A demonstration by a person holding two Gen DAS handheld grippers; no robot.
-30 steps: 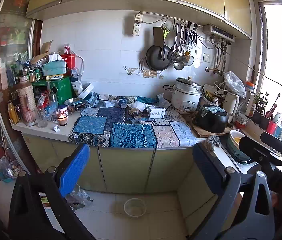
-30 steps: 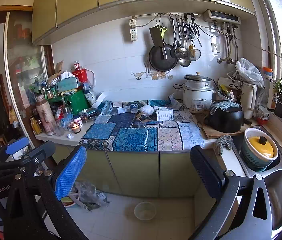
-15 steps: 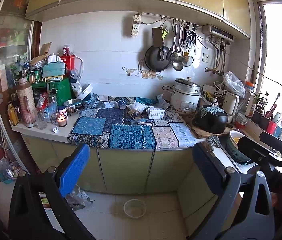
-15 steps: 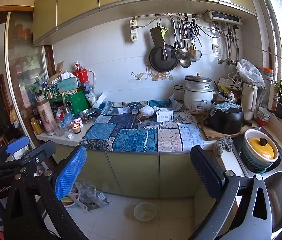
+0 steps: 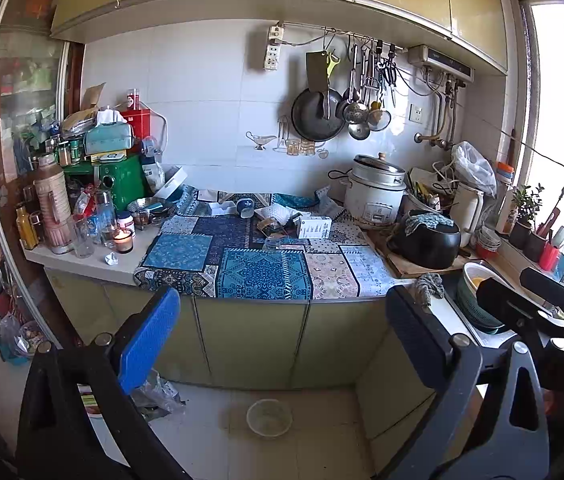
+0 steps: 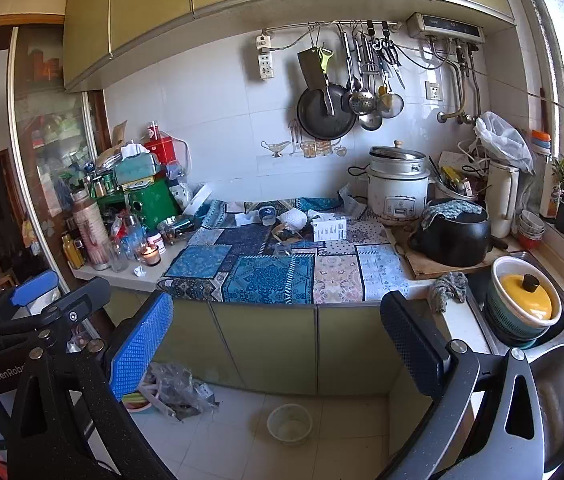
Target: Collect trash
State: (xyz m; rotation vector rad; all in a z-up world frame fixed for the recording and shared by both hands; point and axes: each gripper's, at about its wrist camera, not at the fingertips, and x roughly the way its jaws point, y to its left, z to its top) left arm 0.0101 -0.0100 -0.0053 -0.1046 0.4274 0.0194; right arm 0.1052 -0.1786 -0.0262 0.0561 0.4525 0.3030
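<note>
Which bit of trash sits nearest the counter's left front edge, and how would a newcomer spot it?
Start at the patchwork cloth covering the counter, then look to the bare white counter strip left of it. Beside the lit candle jar, close to the front edge, lies a small crumpled white paper ball. Unlike the upright glasses and bottles behind it, it is wadded, low and loose.

Two readable marks — "GenRob", cut off, on the left gripper (image 6: pixel 42 300) body; seemingly "DAS" on the right gripper (image 5: pixel 538 292) body.
</note>
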